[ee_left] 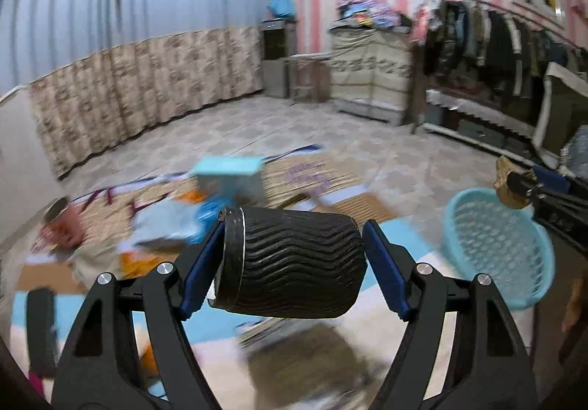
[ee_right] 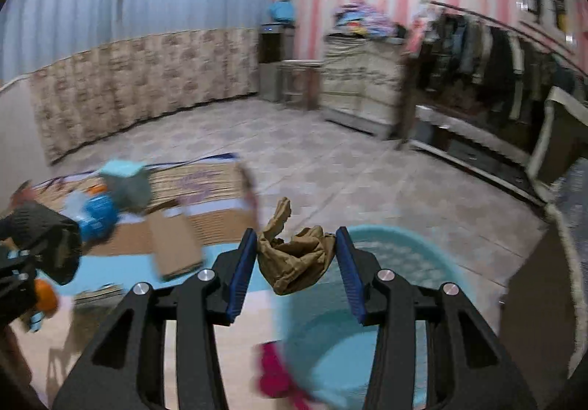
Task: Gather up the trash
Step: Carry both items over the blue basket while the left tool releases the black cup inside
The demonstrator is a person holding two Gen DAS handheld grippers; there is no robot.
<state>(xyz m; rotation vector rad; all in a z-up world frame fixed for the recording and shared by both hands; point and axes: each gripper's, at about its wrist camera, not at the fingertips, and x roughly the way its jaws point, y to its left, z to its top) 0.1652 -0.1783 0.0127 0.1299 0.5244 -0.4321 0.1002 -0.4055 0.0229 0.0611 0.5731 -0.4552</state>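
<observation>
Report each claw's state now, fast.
Left claw: shut on the black ribbed paper cup with lid, held sideways.
Right claw: shut on the crumpled brown paper wad, above the light-blue plastic basket.

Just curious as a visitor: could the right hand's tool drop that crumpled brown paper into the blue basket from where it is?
Probably yes. The right gripper holds the brown paper right over the blue basket, whose open top lies just beneath, with nothing visible between them.
</observation>
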